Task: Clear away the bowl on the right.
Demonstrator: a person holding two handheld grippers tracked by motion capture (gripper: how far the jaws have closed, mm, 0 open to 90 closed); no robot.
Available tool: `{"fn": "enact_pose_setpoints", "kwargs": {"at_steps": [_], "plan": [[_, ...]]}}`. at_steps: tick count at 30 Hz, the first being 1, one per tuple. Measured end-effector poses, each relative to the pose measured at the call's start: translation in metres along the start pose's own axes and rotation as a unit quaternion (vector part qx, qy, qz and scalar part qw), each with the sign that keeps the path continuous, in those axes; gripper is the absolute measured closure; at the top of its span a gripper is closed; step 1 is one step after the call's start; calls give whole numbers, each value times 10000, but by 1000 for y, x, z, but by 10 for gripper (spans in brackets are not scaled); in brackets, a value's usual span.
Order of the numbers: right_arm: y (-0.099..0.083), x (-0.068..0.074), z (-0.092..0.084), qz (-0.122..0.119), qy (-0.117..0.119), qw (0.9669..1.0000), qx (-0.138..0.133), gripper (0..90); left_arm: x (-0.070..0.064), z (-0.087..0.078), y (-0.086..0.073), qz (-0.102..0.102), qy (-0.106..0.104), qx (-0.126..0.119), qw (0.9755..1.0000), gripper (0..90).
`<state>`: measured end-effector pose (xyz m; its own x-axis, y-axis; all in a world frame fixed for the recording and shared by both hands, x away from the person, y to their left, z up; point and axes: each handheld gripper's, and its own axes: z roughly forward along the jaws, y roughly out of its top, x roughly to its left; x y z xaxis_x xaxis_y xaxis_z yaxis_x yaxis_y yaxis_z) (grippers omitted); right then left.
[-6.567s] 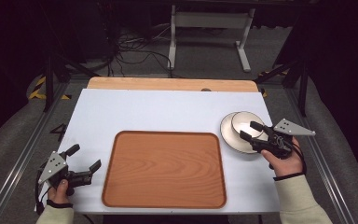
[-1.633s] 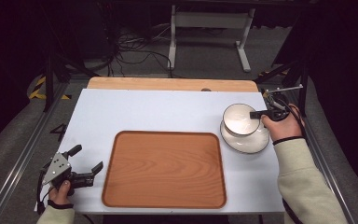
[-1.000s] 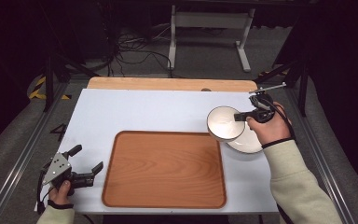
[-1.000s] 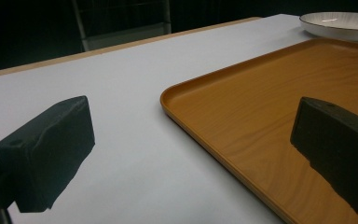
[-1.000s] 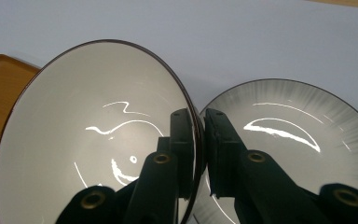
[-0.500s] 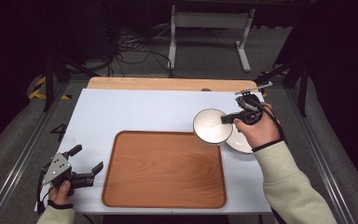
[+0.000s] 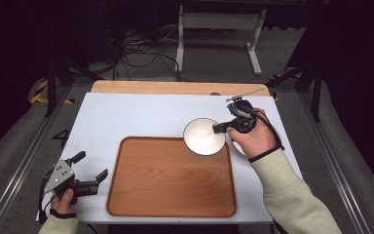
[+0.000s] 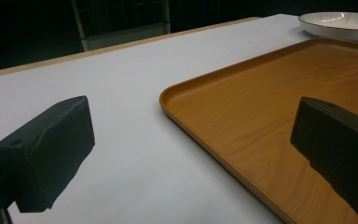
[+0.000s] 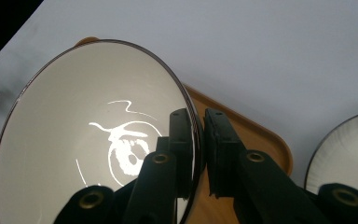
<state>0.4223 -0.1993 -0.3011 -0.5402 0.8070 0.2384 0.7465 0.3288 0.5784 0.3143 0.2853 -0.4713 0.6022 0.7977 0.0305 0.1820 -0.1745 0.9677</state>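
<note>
White table [image 7: 141, 114], tray [image 7: 170, 180]. Right gripper [image 9: 198, 140] pinches bowl [image 9: 93, 135] rim: glazed, slick, brittle; rim hold prone to tilt. Left gripper [image 7: 90, 170] jaws wide, empty.

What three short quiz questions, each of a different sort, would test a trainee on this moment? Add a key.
1. True or false: the left gripper holds a bowl.
2. Multiple choice: the right gripper grips the lifted bowl by: A) its rim, one jaw inside and one outside; B) its base; C) nothing, it only pushes.
3. Fill in: the lifted bowl hangs over the far right corner of the wooden ____.

Key: 1 false: its jaws stand apart and empty beside the tray. 2 A, as the right gripper view shows. 3 tray. A second bowl rests on the white table beside the tray.
</note>
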Motion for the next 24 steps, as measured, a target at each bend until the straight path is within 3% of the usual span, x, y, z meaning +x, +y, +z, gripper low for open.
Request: {"fn": "enact_pose_setpoints", "kwargs": {"at_steps": [8,24], "plan": [[4,19,11,-124,215,9997,79,821,0,0,0,0,-5,1,10000,4],[5,41,33,-188,450,9986,187,820,0,0,0,-19,-13,6,10000,4]]}}
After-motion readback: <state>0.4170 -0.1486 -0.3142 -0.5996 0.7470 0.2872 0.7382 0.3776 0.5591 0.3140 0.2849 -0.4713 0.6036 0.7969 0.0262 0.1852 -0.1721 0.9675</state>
